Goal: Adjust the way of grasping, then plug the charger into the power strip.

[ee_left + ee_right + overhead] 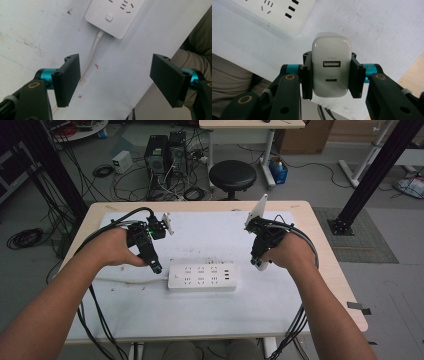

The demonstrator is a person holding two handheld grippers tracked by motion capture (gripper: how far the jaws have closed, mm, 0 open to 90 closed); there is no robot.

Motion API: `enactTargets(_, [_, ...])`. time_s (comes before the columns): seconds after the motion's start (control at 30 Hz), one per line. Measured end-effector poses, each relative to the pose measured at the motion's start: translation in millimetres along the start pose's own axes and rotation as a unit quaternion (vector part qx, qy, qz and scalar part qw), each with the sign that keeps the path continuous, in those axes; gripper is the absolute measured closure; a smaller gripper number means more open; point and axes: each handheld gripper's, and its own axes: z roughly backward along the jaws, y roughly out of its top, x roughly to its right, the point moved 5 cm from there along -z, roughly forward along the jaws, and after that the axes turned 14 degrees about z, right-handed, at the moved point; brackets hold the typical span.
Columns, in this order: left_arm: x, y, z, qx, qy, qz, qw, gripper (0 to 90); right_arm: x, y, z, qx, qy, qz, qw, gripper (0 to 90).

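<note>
Firmly between right tongs (331,75), white charger (331,67)

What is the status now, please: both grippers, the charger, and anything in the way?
Left gripper open, empty, by power strip cord end. Right gripper shut on white charger, above the table right of strip. Nothing between charger and sockets.

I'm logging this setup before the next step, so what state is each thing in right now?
Left gripper: open, nothing between its jaws, above the power strip's cord end.
Right gripper: shut on the charger.
Charger: held off the table, not plugged in.
Power strip: flat on the table, sockets empty.
</note>
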Motion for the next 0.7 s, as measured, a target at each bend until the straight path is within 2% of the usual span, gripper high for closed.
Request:
enactTargets(0.07, [0.9,0.0,-0.7,0.002,0.001,-0.001,1.0,24.7,-1.1,2.5,-0.5,0.01,0.002,0.017,0.9998,61.9])
enactTargets(0.1, [0.9,0.0,-0.7,0.002,0.001,-0.001,1.0,24.6,-1.1,2.5,-0.5,0.01,0.002,0.017,0.9998,61.9])
enactTargets(0.13, [1.1,0.0,-0.7,0.002,0.0,-0.006,1.0,24.6,-2.0,4.1,-0.7,0.014,0.006,0.029,0.9995,62.0])
enactTargets(0.17, [1.6,0.0,-1.1,0.004,0.0,-0.005,1.0,24.6,-3.8,7.6,-1.5,0.014,0.011,0.052,0.9985,61.9])
enactTargets(0.2, [2.2,-0.3,-1.8,0.004,0.0,-0.005,1.0,24.7,-4.5,9.4,-2.2,0.016,0.012,0.062,0.9979,62.0])
enactTargets(0.3, [2.5,-1.1,-2.2,-0.001,0.0,-0.012,0.9999,24.7,-7.3,16.9,-6.9,0.024,0.018,0.126,0.9916,62.0])
enactTargets(0.37, [3.2,-1.4,-2.0,0.003,-0.003,-0.011,0.9999,24.7,-10.5,21.7,-9.4,0.028,0.023,0.156,0.9871,62.0])
enactTargets(0.4, [3.2,-1.4,-2.0,0.003,-0.003,-0.011,0.9999,24.7,-10.5,21.7,-9.4,0.028,0.023,0.156,0.9871,62.0])
enactTargets(0.43, [2.9,-2.0,-1.3,0.003,-0.004,-0.014,0.9999,24.7,-10.3,24.3,-10.6,0.027,0.024,0.175,0.9839,62.0])
enactTargets(0.47, [2.9,-2.3,-1.2,0.003,-0.004,-0.017,0.9998,24.7,-13.0,30.8,-12.6,0.023,0.022,0.203,0.9786,62.0])
enactTargets(0.5, [2.9,-2.3,-1.2,0.003,-0.004,-0.017,0.9998,24.7,-13.0,30.8,-12.6,0.023,0.022,0.203,0.9786,62.0])
enactTargets(0.53, [3.5,-2.7,-2.1,0.004,-0.006,-0.019,0.9998,24.7,-15.5,33.7,-12.8,0.02,0.023,0.213,0.9767,62.0])
enactTargets(0.57, [3.8,-2.8,-2.5,0.003,-0.005,-0.02,0.9998,24.7,-19.3,39.2,-12.7,0.017,0.023,0.235,0.9715,62.1])
enactTargets(0.63, [5.2,-3.6,-4.1,0.002,-0.005,-0.025,0.9997,24.7,-24.2,46.3,-14.1,0.022,0.021,0.26,0.9651,62.1])
enactTargets(0.67, [5.9,-3.9,-4.8,0.002,-0.005,-0.026,0.9997,24.6,-28.7,51.7,-15.0,0.018,0.018,0.279,0.9601,62.2])
enactTargets(0.7, [6.1,-4.3,-4.9,0.001,-0.003,-0.027,0.9996,24.7,-31.5,56.1,-17.0,0.023,0.015,0.29,0.9566,62.2])
